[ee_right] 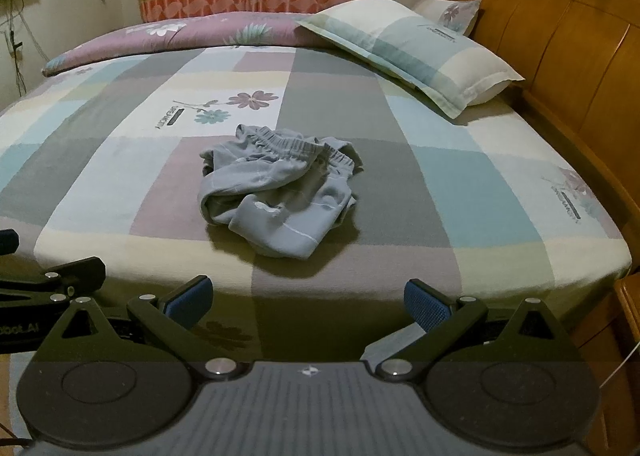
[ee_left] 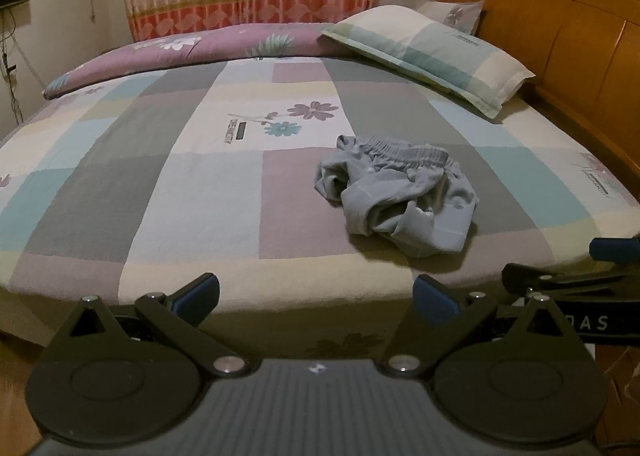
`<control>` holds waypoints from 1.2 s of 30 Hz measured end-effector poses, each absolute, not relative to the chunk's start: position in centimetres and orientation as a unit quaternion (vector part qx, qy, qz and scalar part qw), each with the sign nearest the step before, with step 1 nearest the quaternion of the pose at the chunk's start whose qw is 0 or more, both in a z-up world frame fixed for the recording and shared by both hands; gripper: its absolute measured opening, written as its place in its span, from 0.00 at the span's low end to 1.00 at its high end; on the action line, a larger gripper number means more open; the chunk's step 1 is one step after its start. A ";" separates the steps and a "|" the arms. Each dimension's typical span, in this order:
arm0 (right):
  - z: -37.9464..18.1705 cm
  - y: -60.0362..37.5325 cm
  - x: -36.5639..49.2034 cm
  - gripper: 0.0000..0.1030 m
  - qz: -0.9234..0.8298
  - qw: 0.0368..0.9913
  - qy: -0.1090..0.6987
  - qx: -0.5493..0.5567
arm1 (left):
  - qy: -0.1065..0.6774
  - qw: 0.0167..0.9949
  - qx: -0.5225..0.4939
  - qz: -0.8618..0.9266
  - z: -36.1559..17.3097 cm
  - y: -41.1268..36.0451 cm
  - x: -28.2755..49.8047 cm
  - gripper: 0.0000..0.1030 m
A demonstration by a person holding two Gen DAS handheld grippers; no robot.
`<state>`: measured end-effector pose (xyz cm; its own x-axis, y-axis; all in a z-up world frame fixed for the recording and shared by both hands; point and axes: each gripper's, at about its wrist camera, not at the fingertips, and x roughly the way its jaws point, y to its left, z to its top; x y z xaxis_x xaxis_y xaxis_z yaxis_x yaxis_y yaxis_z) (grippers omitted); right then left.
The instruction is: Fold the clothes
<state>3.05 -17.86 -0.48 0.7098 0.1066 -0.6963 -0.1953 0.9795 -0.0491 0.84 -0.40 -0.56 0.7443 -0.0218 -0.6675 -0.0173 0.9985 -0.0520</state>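
Shorts: crumpled grey shorts (ee_left: 394, 196) (ee_right: 280, 192) lie in a heap on the bed (ee_left: 160, 160) (ee_right: 460, 176), nearer its front edge than the headboard end, waistband turned away from the cameras.
Left gripper: left gripper (ee_left: 316, 298) hangs off the bed's front edge, fingers spread wide, holding nothing.
Right gripper: right gripper (ee_right: 307, 302) likewise off the front edge, fingers wide apart and empty, just beside the left one.
Pillow: checked pillow (ee_left: 428, 52) (ee_right: 412, 44) at the far right corner, against the wooden headboard (ee_left: 560, 28).
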 end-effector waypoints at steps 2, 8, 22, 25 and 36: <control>-0.5 -17.9 3.2 1.00 0.081 0.923 0.371 -0.062 | 0.356 0.934 -0.026 -0.003 -0.5 -0.5 1.0 0.99; -0.6 -17.9 3.7 1.00 0.083 0.923 0.370 -0.065 | 0.352 0.936 -0.021 -0.012 -0.5 -0.7 1.4 0.99; -1.1 -17.7 5.8 1.00 0.090 0.919 0.377 -0.069 | 0.364 0.931 -0.018 -0.015 -1.3 -1.0 3.3 0.99; -1.5 -17.7 6.6 1.00 0.093 0.917 0.383 -0.066 | 0.368 0.930 -0.018 -0.018 -1.6 -1.1 4.1 0.99; -4.0 -17.7 11.4 1.00 0.100 0.901 0.420 -0.046 | 0.396 0.918 -0.011 -0.023 -3.4 -0.9 9.0 0.99</control>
<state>11.37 -17.74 -3.96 0.6274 0.1421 -0.7656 -0.2196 0.9756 0.0011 8.96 -0.90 -3.39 0.6848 -0.0517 -0.7269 0.0341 0.9987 -0.0390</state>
